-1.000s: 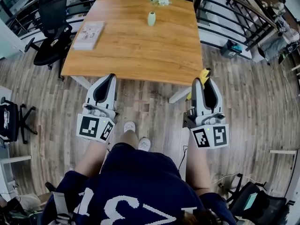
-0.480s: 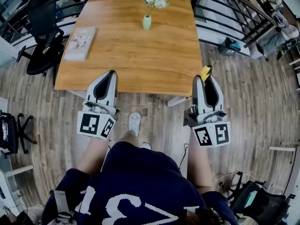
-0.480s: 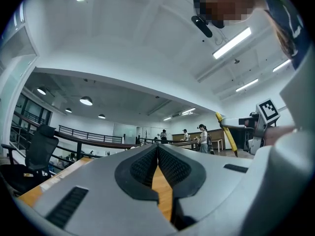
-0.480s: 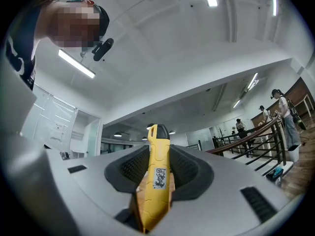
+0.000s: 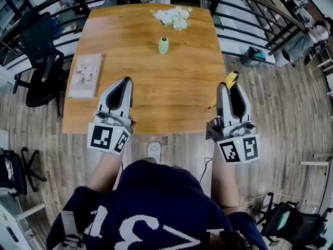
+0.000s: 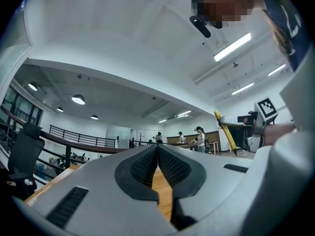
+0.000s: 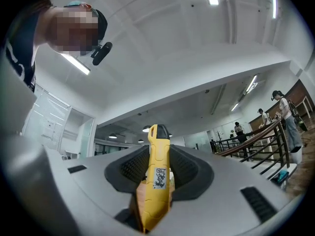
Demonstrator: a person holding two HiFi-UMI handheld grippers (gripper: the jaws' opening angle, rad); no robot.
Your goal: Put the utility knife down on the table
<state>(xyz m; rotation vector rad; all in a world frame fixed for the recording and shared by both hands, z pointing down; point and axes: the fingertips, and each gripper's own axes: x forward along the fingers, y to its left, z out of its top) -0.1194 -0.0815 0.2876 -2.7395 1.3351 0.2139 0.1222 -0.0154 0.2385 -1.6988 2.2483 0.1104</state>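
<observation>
The person stands at the near edge of a wooden table [image 5: 156, 82] with a gripper held out in each hand, both reaching over the tabletop. The right gripper [image 5: 229, 85] has its two jaws closed on the yellow utility knife [image 7: 156, 181]. The ribbed pads press on either side of the knife's body, and its dark-tipped end sticks up past the fingertips. A small white label with dark scribble faces the camera in the right gripper view. In the head view the knife shows as a yellow sliver at the jaw tips, over the table's near right corner, carried in the air and not lying on the wood. The left gripper [image 5: 125, 81] hovers over the near left part of the table, well apart from the other one. Its jaws are brought together at the tips with nothing between them, and only a narrow wedge of wood shows behind the pads. Farther along the table stand a small pale green vase [image 5: 163, 45] and a bunch of white flowers [image 5: 173, 17]. A book [image 5: 85, 75] lies near the left edge.
</observation>
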